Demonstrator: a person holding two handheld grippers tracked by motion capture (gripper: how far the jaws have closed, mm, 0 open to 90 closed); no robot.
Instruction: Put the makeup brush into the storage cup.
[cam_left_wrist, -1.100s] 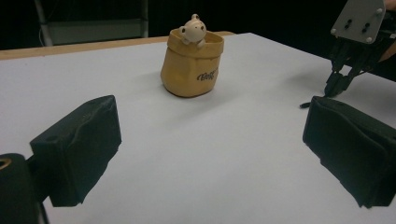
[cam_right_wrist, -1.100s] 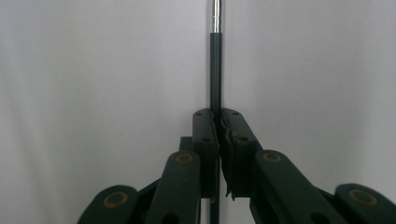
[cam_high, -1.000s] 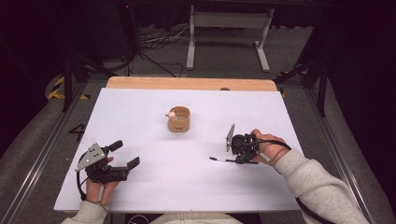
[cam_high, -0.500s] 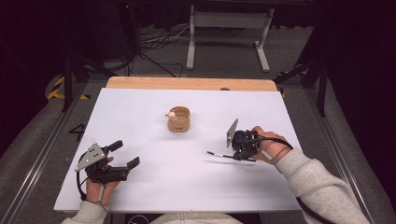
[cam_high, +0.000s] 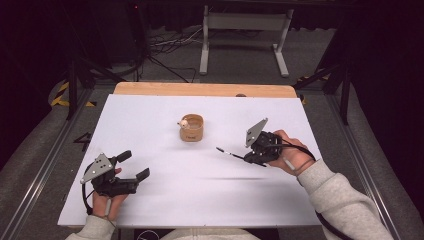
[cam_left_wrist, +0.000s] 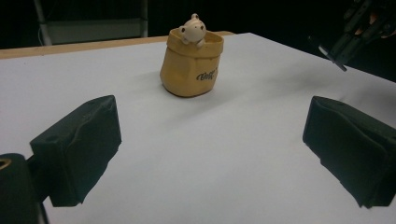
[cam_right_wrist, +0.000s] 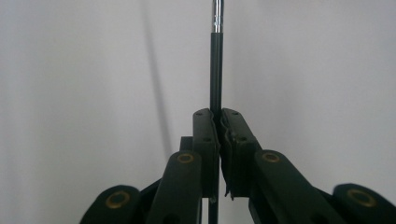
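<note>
A tan pouch-shaped cup (cam_high: 191, 128) with a small white bear figure (cam_left_wrist: 193, 29) on its rim stands on the white table (cam_high: 150, 125), a little behind the middle. My right gripper (cam_high: 251, 158) is shut on a thin black pen (cam_high: 231, 153), held in the air right of the cup and pointing left. In the right gripper view, the pen (cam_right_wrist: 215, 60) runs straight out from my right gripper (cam_right_wrist: 218, 117) and has a silver band far up. My left gripper (cam_high: 134, 165) rests open at the front left, its pads (cam_left_wrist: 79, 149) wide apart, facing the cup (cam_left_wrist: 191, 65).
The pen's faint shadow (cam_high: 235, 177) lies on the table in front of the right hand. A wooden strip (cam_high: 200, 89) edges the far side. Beyond it are a metal stand (cam_high: 242, 35) and cables on the floor. The right gripper (cam_left_wrist: 359, 28) appears far off in the left gripper view.
My right gripper has risen slightly and drifted away from me with the pen in it, lifting the pen off the table. The left gripper and the cup have stayed put.
</note>
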